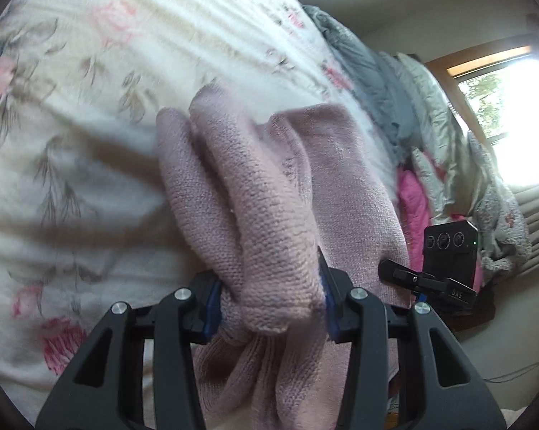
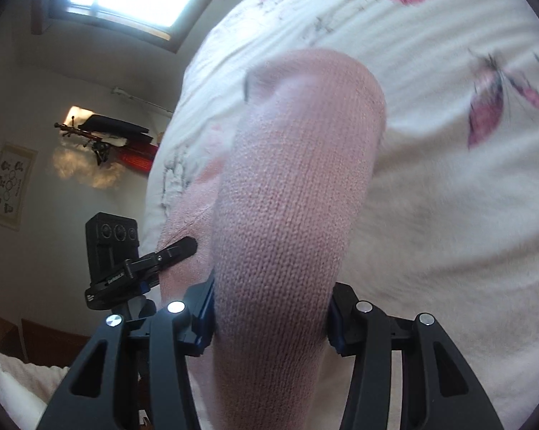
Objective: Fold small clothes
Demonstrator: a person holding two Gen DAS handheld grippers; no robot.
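Observation:
A dusty pink knitted garment (image 1: 269, 193) bulges in thick folds out of my left gripper (image 1: 271, 304), which is shut on it above the floral bed cover. In the right wrist view the same pink knit (image 2: 291, 193) rises as one rounded fold from between the blue-padded fingers of my right gripper (image 2: 271, 317), also shut on it. Each view shows the other gripper close by: the right one (image 1: 427, 279) at the garment's right side, the left one (image 2: 133, 268) at its left. The fingertips are buried in the cloth.
A white bed cover (image 1: 90, 114) with pink roses fills the background of both views. Grey, silver and pink bedding (image 1: 423, 136) is piled at the far end near a bright window (image 1: 513, 118). A wall shelf (image 2: 108, 132) and a poster hang left.

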